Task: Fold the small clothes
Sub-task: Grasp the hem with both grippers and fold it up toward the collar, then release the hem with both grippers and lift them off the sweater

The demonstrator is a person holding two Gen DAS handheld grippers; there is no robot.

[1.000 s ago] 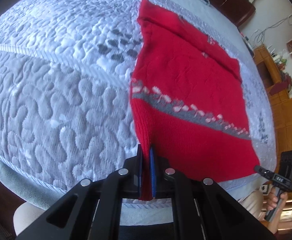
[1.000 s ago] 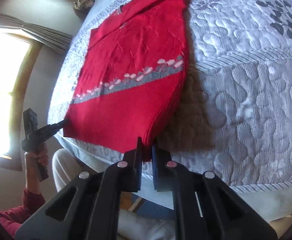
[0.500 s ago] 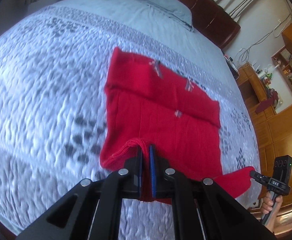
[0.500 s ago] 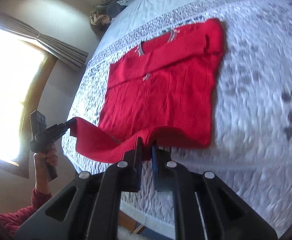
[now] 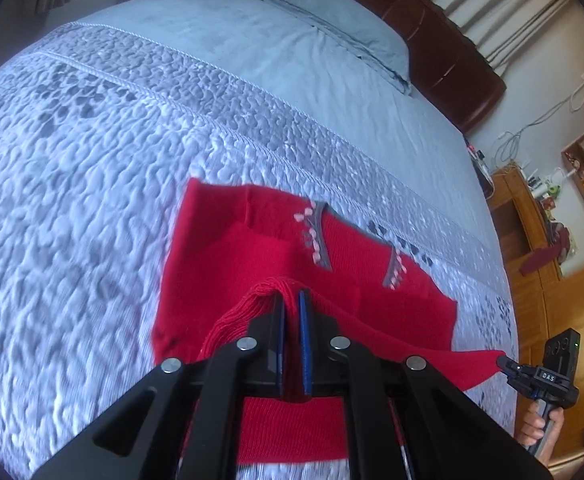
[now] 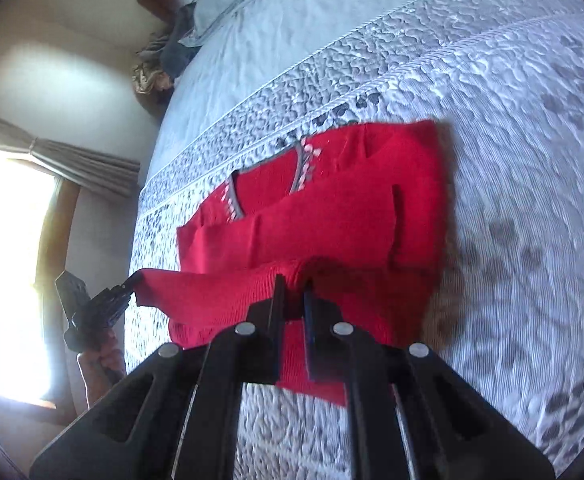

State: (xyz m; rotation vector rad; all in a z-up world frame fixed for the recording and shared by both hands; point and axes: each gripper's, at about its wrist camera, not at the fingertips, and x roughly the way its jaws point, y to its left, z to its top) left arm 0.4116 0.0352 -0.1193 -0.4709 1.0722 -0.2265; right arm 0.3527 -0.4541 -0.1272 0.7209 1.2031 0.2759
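A red knitted sweater with grey and pink trim lies on the quilted bedspread; it also shows in the right wrist view. My left gripper is shut on one bottom corner of the sweater. My right gripper is shut on the other corner; it also shows far right in the left wrist view. The lifted hem spans between the grippers above the sweater's body, near the folded sleeves. My left gripper shows at the left of the right wrist view.
A blue pillow and a dark wooden headboard lie at the far end of the bed. Wooden cabinets stand to the right of the bed. A bright window with curtains is on the other side.
Both grippers have lifted the sweater's bottom hem off the bed edge and carried it forward over the body toward the collar. The lower half now hangs folded over.
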